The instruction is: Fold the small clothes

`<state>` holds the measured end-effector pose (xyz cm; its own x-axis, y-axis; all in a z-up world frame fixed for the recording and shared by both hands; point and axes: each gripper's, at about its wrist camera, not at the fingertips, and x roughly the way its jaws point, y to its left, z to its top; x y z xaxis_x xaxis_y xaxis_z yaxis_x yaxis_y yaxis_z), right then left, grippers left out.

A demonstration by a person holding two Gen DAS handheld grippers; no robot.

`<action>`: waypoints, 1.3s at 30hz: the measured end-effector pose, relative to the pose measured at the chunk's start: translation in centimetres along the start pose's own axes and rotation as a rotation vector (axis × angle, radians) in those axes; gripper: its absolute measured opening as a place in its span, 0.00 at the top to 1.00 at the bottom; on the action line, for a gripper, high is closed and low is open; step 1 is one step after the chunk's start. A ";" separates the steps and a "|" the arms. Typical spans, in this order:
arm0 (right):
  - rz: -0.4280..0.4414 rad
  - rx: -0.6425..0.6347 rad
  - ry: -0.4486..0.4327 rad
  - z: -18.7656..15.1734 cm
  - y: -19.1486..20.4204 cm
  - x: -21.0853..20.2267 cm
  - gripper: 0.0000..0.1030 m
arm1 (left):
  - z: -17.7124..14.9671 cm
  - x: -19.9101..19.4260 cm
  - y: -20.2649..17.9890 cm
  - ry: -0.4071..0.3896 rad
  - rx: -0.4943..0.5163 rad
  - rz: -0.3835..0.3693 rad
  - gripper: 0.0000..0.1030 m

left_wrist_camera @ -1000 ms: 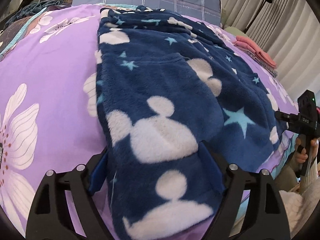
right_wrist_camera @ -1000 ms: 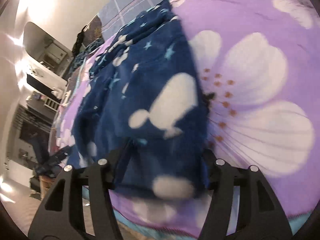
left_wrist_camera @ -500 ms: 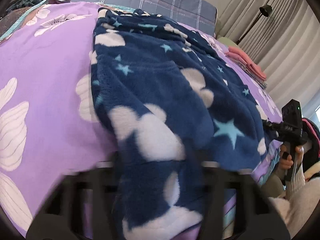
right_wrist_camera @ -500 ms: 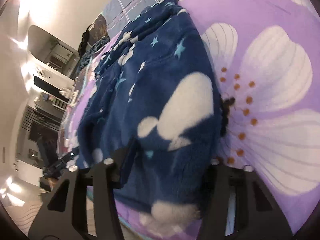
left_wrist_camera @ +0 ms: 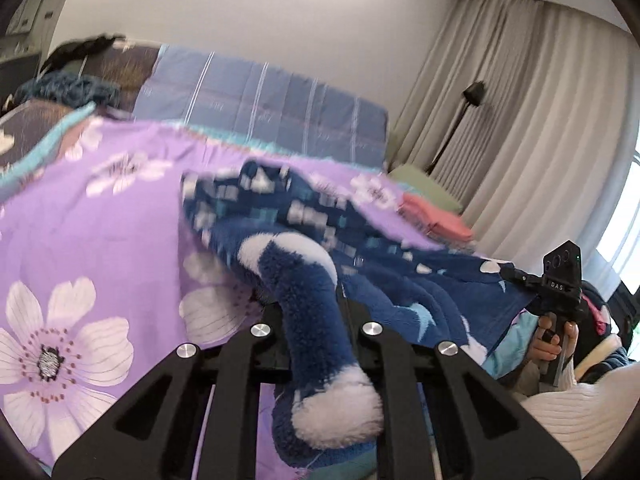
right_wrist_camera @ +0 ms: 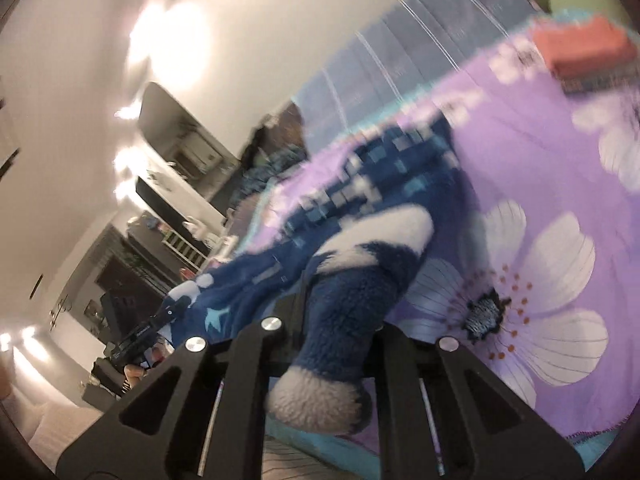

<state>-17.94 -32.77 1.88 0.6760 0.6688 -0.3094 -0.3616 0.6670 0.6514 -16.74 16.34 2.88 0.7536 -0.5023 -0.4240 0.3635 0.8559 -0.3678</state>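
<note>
The left gripper was clamped on one near corner of the blue fleece garment, its jaws closed tight on a bunched fold. The garment's near edge was raised off the purple floral bedspread, while its far end lay on the bed, blurred. The right gripper likewise pinched the other near corner, jaws closed on fleece. A folded pink stack sat at the bed's far right side, well apart from the garment, before the curtains.
</note>
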 end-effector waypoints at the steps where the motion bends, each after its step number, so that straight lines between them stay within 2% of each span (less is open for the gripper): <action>1: 0.015 -0.025 -0.028 0.3 0.8 -1.1 0.91 | 0.5 -1.2 -0.9 -0.034 0.031 0.001 0.87; 3: 0.002 -0.106 -0.095 0.9 2.5 -3.0 0.90 | 1.3 -2.2 -2.2 -0.084 0.093 0.026 0.85; 5: -0.068 -0.193 -0.122 1.4 3.2 -2.7 0.89 | 2.1 -1.8 -2.4 -0.100 0.130 0.052 0.82; 7: -0.078 -0.159 -0.109 2.0 1.9 -0.8 0.88 | 2.7 0.3 -2.0 -0.090 0.145 0.113 0.81; 12: -0.149 -0.034 -0.057 4.3 -2.9 5.5 0.88 | 4.4 8.2 0.9 0.020 0.125 0.217 0.80; 17: -0.254 -0.062 -0.038 7.7 -5.0 11.6 0.88 | 6.8 13.8 4.0 0.064 0.100 0.255 0.80; 25: -0.274 -0.046 -0.017 11.9 -8.3 17.8 0.88 | 10.4 19.9 7.2 0.093 0.088 0.270 0.80; 29: -0.336 -0.018 0.047 12.4 -11.9 21.9 0.87 | 9.8 24.7 9.9 0.155 0.057 0.308 0.75; 32: -0.423 0.028 0.134 11.0 -15.6 25.4 0.84 | 7.3 29.1 12.9 0.249 -0.001 0.336 0.70; 35: -0.379 0.066 0.119 10.3 -17.2 25.5 0.83 | 5.9 29.7 13.7 0.200 0.000 0.318 0.69; 39: -0.369 0.048 0.138 10.5 -16.7 25.0 0.78 | 6.1 29.0 13.1 0.206 0.026 0.322 0.67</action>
<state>11.77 -30.64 -9.48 0.6614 0.4273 -0.6164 -0.0778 0.8565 0.5103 13.21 13.76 -9.16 0.7068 -0.2188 -0.6727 0.1415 0.9755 -0.1686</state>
